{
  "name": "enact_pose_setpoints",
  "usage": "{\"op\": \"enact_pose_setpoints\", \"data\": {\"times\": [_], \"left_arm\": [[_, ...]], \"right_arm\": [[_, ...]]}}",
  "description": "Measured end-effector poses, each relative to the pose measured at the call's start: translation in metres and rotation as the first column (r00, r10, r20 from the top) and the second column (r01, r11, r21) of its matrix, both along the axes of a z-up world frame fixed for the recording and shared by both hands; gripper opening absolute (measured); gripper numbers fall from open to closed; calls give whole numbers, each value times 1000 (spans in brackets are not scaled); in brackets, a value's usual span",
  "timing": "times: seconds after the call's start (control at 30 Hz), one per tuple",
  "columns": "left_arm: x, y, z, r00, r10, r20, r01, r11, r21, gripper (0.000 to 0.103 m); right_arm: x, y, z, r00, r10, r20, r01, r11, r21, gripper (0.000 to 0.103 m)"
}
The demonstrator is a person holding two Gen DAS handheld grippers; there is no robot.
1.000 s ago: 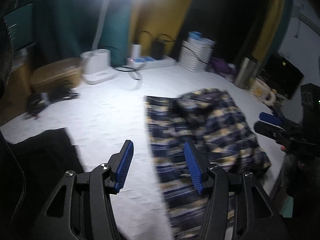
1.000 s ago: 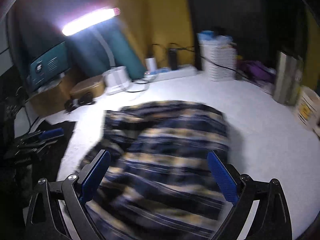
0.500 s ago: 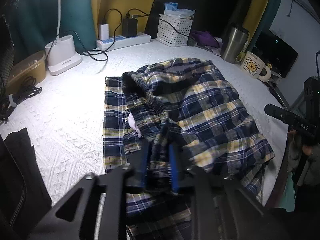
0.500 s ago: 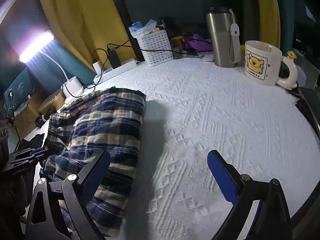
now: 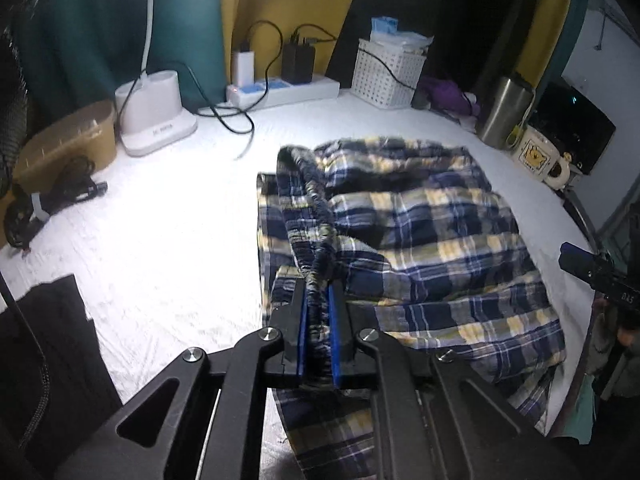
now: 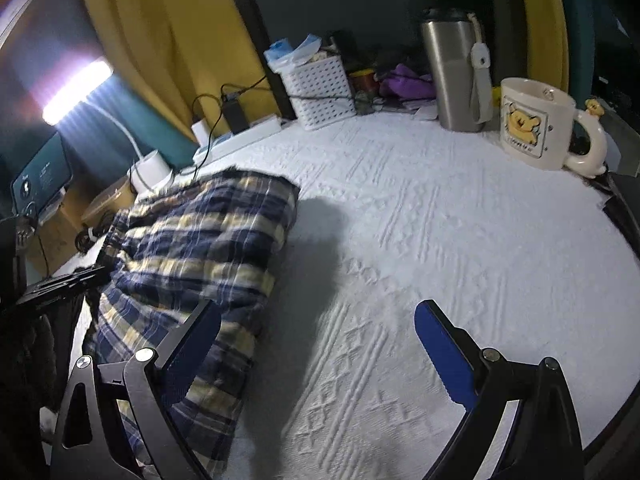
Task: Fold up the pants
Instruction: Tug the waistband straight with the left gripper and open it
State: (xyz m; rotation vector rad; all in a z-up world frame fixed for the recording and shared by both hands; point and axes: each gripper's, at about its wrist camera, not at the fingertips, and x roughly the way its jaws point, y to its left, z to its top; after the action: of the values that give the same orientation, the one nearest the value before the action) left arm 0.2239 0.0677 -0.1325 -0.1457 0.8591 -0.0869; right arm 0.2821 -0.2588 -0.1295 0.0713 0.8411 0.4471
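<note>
Left wrist view. Left gripper: blue pads pressed together on the gathered elastic waistband of the plaid pants. The waistband runs as a raised ridge from the pads toward the far side of the table. Pants are navy, yellow and white, lying bunched and partly doubled over on the white textured cloth, filling the right half of the table and hanging over the near edge. One flat layer shows along the left side of the heap. Right gripper is seen only as a dark tip at the right edge of the table, beside the pants; its opening cannot be judged from here.

Along the far edge: white lamp base, power strip with chargers plugged in, white basket. Far-right corner: steel tumbler and bear mug, close together. Far-left corner: tan box.

Right wrist view. Right gripper: fingers spread wide, nothing between them. Left finger overlaps the near right edge of the pants; right finger is over bare cloth. Pants sit at the left side of the table, with a shadow on the cloth just right of them. Tumbler and mug stand at the far-right edge, well apart from the pants.
</note>
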Motion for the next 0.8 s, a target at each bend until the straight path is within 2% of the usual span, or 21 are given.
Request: {"op": "enact_pose_setpoints", "data": {"times": [0.2,0.3,0.47,0.8], "left_arm": [[-11,-1,-4,1000,-11,-1,11,1000,14,9],[-14,1,-7,1000,0,4,0,1000,13,10],[-16,2,-10,1000,11,23,-11,1000,13,10],[-19,7,-13,999,22,23,-22,1000,-4,13]], "right_arm": [[-12,19,-12,999,41,-26,-42,998,-38,97],[-17,31,-15,998,58,-28,-60,996,-73,86],[-23,37,-23,998,59,-38,-63,991,-117,85],[-36,38,-26,998,58,8,-56,983,-177,85]]}}
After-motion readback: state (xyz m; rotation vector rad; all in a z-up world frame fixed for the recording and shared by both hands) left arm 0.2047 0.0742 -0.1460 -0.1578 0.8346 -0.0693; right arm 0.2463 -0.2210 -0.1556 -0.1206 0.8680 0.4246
